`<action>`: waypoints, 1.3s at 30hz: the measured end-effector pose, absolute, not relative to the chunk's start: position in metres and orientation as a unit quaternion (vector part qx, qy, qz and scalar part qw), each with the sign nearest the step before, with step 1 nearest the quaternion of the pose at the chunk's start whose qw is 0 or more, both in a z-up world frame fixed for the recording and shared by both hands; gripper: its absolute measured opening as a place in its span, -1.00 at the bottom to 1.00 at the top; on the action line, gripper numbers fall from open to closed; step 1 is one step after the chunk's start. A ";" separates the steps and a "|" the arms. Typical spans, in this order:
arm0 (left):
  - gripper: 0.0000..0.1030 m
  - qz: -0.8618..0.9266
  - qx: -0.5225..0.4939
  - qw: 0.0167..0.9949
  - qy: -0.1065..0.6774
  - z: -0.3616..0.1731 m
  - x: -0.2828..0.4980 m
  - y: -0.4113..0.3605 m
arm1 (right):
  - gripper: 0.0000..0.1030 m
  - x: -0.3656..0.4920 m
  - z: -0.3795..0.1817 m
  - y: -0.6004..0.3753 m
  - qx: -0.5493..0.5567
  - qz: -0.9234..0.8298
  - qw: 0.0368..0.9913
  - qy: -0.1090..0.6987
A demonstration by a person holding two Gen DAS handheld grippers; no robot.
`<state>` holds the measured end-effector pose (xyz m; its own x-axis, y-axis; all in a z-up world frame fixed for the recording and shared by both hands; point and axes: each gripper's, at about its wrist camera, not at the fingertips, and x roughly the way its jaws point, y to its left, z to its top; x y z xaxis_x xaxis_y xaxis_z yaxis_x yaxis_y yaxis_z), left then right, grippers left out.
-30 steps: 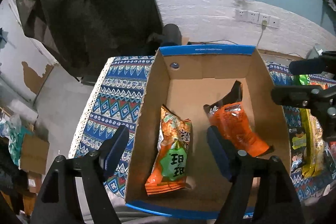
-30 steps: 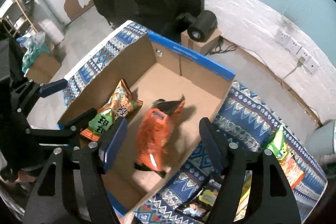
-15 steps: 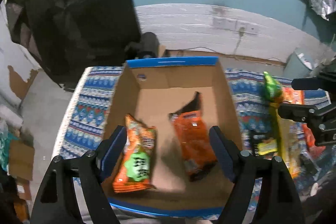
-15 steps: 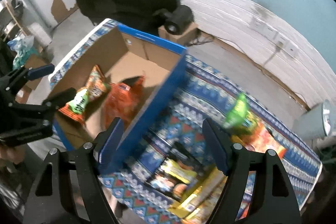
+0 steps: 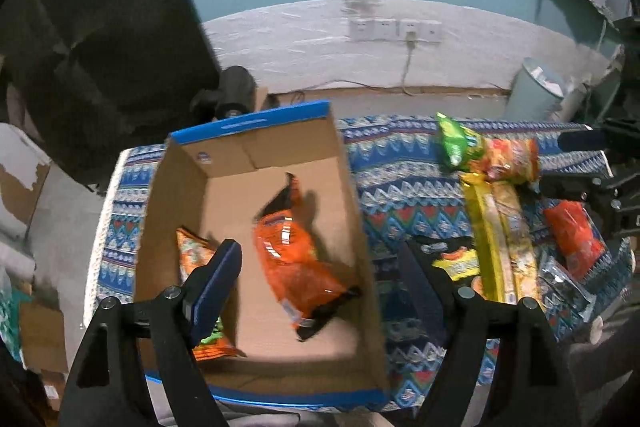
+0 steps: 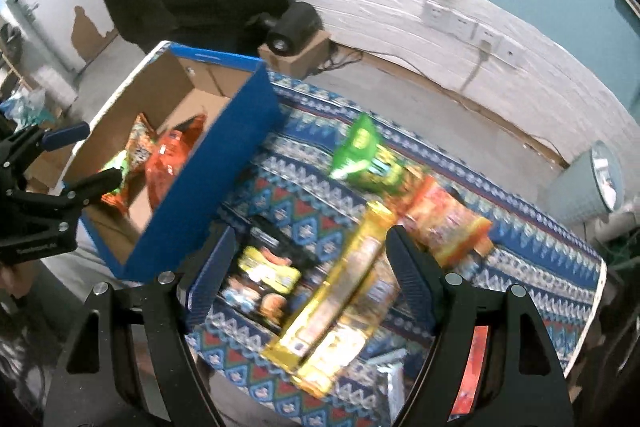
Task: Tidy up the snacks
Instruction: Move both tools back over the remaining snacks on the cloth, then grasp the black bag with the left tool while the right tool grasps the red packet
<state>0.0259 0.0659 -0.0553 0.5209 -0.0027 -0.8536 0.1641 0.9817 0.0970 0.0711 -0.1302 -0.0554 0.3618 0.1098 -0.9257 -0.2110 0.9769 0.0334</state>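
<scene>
So the cardboard box [image 5: 256, 155] with the blue trim sits on the left end of the patterned cloth [image 5: 400, 187], and two snacks are lying flat in it: an orange bag [image 5: 296, 259] roughly in the middle and an orange-and-green bag [image 5: 192, 251] along the left wall, partly hidden behind a finger. The left gripper [image 5: 320, 267] hangs over the box's near right corner with jaws wide apart and nothing in them. The right gripper [image 6: 308, 267] is open too, also empty, hovering over the loose pile on the cloth beside the box: a long yellow pack [image 6: 344, 287], a black packet [image 6: 264, 275] just left of it, a green bag [image 6: 360, 151] farther back and an orange-red bag [image 6: 444, 223] to its right. It's a bit motion-blurred there.
</scene>
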 end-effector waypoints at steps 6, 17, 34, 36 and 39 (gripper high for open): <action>0.59 -0.074 0.096 0.855 0.504 -0.063 0.025 0.031 | 0.54 0.055 -0.062 -0.171 -0.030 0.069 0.820 0.567; 0.71 -0.104 0.120 0.824 0.543 -0.093 0.028 -0.030 | 0.54 0.023 -0.083 -0.230 -0.007 0.029 0.805 0.593; 0.71 -0.075 0.085 0.769 0.629 -0.164 0.056 -0.053 | 0.55 -0.010 -0.147 -0.325 0.046 -0.041 0.764 0.642; 0.71 -0.074 0.066 0.761 0.641 -0.172 0.059 -0.053 | 0.55 -0.013 -0.154 -0.331 0.063 -0.040 0.759 0.647; 0.71 -0.065 0.065 0.756 0.648 -0.186 0.062 -0.057 | 0.55 -0.016 -0.164 -0.333 0.062 -0.038 0.752 0.655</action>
<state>0.0617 -0.0566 -0.1861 0.1508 -0.0144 -0.9885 0.1832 0.9830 0.0136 -0.0158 -0.3333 -0.1643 0.1393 0.0246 -0.9899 0.1382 0.9894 0.0441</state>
